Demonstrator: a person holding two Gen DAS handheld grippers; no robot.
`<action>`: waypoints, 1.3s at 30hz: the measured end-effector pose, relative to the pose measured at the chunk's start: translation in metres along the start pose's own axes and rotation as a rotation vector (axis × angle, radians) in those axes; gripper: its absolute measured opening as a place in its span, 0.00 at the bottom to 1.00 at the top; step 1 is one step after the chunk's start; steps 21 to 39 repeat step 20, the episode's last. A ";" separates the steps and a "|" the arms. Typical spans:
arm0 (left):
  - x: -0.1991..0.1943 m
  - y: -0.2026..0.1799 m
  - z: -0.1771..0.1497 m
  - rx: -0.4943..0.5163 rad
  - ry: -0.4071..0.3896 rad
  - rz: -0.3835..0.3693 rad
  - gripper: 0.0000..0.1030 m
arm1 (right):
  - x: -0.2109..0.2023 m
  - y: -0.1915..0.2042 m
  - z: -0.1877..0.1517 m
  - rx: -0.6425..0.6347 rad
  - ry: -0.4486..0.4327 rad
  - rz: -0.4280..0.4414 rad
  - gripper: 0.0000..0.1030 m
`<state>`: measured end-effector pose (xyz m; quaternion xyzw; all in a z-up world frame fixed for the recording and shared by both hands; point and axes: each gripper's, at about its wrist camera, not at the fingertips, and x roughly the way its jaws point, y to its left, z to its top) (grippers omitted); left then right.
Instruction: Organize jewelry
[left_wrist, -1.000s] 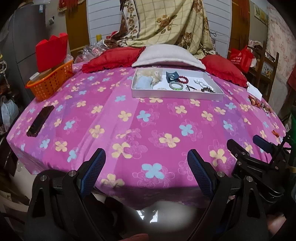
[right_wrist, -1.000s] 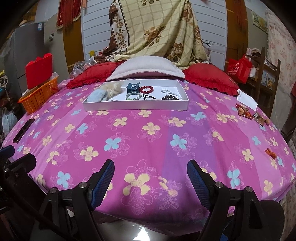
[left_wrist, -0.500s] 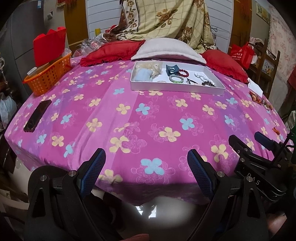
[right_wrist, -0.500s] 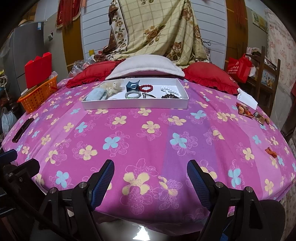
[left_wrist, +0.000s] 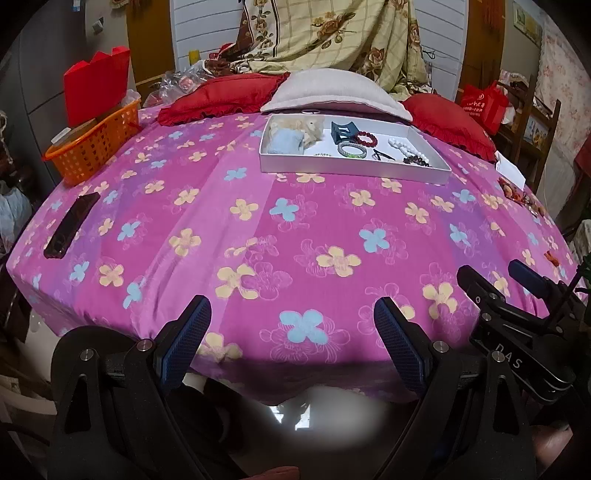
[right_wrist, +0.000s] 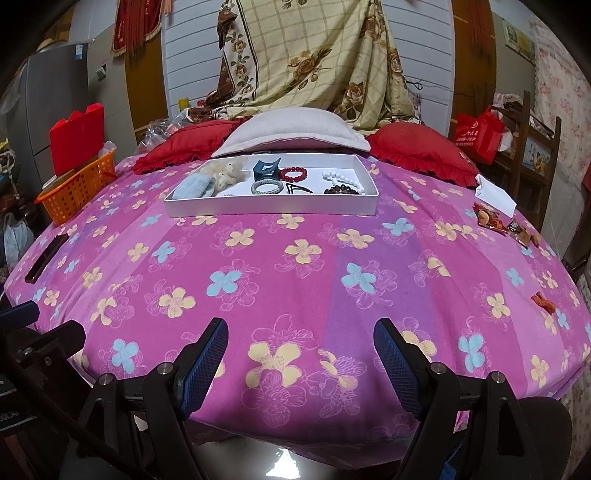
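A white tray (left_wrist: 351, 170) (right_wrist: 269, 211) sits at the far side of the pink flowered tablecloth. In it lie a red bead bracelet (right_wrist: 293, 174), a green bangle (right_wrist: 267, 188), a white pearl string (right_wrist: 341, 180), a dark bead bracelet (right_wrist: 341, 191), a dark hair claw (right_wrist: 266, 168), a black clip (right_wrist: 297, 189), a blue scrunchie (right_wrist: 194, 188) and a cream scrunchie (right_wrist: 225, 171). My left gripper (left_wrist: 291, 332) is open and empty over the table's near edge. My right gripper (right_wrist: 299, 350) is open and empty beside it, also far from the tray.
An orange basket (left_wrist: 92, 144) with a red box stands at the left. A black phone (left_wrist: 72, 225) lies near the left edge. Wrapped snacks (right_wrist: 506, 225) and a white paper (right_wrist: 495, 197) lie at the right. Red and grey pillows (right_wrist: 295, 133) sit behind the tray.
Both grippers have risen slightly and tilted, so the table and tray sit lower in view. The jaws stay open and nothing on the table has moved.
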<state>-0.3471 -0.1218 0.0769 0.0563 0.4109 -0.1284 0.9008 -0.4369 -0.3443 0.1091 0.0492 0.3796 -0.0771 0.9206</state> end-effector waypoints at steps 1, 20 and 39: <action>0.000 0.000 0.000 0.000 0.002 -0.001 0.87 | 0.000 0.000 0.000 0.000 0.001 0.001 0.77; 0.010 0.002 0.003 -0.002 0.019 0.002 0.87 | 0.007 0.006 -0.002 -0.008 0.026 0.025 0.77; 0.010 0.002 0.003 -0.002 0.019 0.002 0.87 | 0.007 0.006 -0.002 -0.008 0.026 0.025 0.77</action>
